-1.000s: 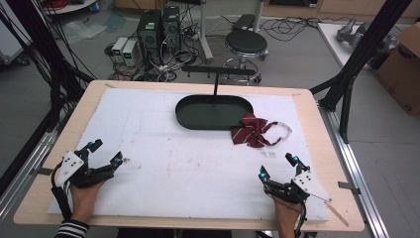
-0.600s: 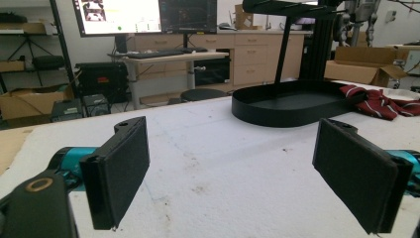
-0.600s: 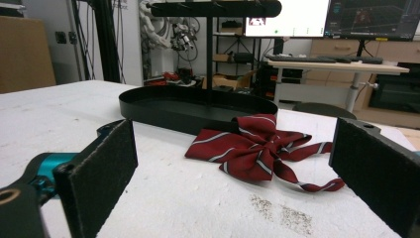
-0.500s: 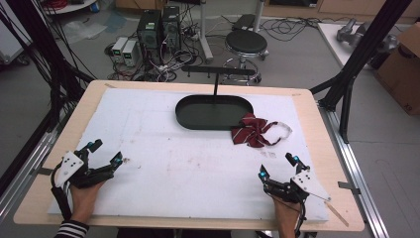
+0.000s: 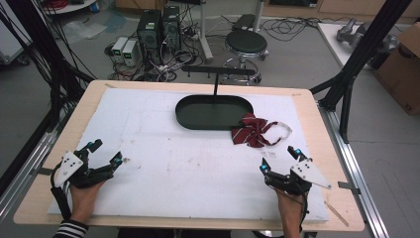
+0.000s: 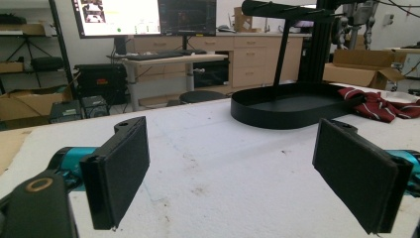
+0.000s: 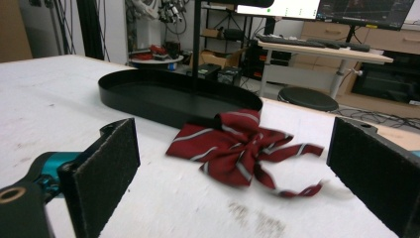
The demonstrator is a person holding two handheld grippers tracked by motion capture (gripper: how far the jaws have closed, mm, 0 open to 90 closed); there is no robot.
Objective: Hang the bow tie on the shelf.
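A dark red striped bow tie [image 5: 253,131] with a white strap lies on the white foam mat [image 5: 163,163], touching the right end of a black oval tray [image 5: 190,119] that carries a T-shaped stand [image 5: 218,72]. My left gripper [image 5: 102,152] rests open near the mat's front left, with nothing between its jaws. My right gripper [image 5: 279,159] is open at the front right, a short way in front of the bow tie [image 7: 236,147]. In the left gripper view the tray [image 6: 257,114] and bow tie [image 6: 377,103] lie far ahead to the right.
The mat covers a wooden table [image 5: 317,106] with metal rails along both sides. Black frame posts [image 5: 356,59] rise at the table's far corners. Beyond the far edge stand a stool [image 5: 246,42] and computers [image 5: 158,27] on the floor.
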